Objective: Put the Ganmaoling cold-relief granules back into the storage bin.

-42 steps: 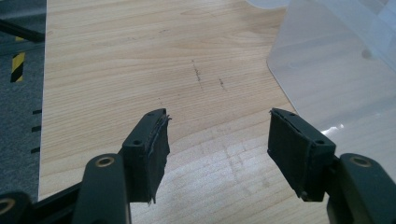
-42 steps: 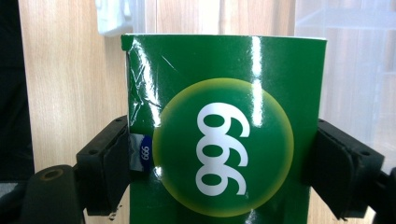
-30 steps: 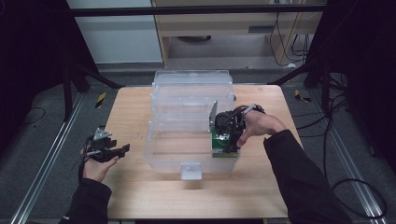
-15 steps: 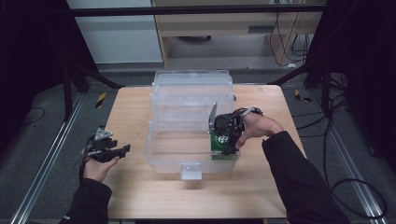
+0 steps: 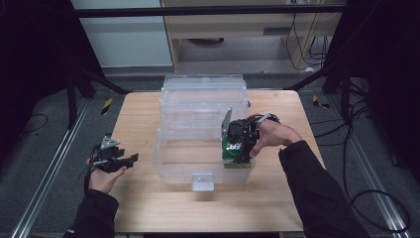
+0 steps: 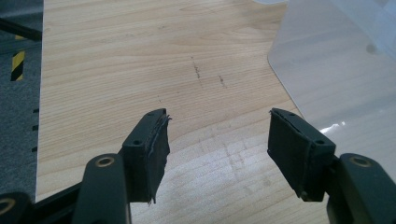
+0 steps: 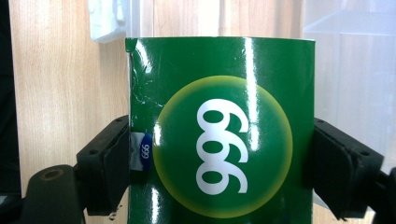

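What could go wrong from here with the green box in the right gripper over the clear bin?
1. The right gripper holds the green box only by its side edges; the glossy card could slip or buckle.
2. The box sits at the near right corner of the clear bin; it may catch on the wall or rim going down.
3. The left gripper stands open off to the side, so nothing steadies the bin if it is nudged.

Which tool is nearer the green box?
Right. The right tool grips the green box between its jaws, over the clear bin. The left tool is open, off by the table's left edge.
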The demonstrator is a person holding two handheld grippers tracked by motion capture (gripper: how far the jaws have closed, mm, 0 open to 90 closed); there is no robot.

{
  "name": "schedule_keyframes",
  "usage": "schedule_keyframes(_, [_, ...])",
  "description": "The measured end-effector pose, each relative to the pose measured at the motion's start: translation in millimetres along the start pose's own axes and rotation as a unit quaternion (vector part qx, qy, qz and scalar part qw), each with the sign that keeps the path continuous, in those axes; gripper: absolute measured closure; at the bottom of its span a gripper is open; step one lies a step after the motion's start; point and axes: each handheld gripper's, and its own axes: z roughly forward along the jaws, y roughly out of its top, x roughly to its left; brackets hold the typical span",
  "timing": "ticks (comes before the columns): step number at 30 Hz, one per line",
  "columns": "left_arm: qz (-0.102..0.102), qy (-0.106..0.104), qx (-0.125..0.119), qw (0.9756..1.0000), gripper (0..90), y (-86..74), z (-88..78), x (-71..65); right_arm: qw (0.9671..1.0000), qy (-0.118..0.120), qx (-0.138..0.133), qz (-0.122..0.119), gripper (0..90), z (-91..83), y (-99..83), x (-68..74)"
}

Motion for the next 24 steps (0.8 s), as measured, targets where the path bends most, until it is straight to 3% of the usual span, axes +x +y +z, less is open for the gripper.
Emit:
schedule_keyframes(7, [0.002, 0.0, -0.002, 1.0, 37.5, 0.3, -0.4, -0.6, 1.0, 0.0, 0.008, -0.005, 17.5, 5.6, -0.5, 3.5])
schedule_keyframes(10, [0.001, -0.001, 0.0, 1.0, 37.5, 0.0, 0.5, -0.9, 0.9999, 0.0, -0.001, 0.015, 17.4, 6.0, -3.8, 4.1])
schedule_keyframes(24, [0.003, -0.001, 0.003, 1.0, 37.5, -0.2, 1.3, -1.8, 0.9995, 0.0, 0.0, 0.03, 17.6, 1.0, -9.6, 2.2])
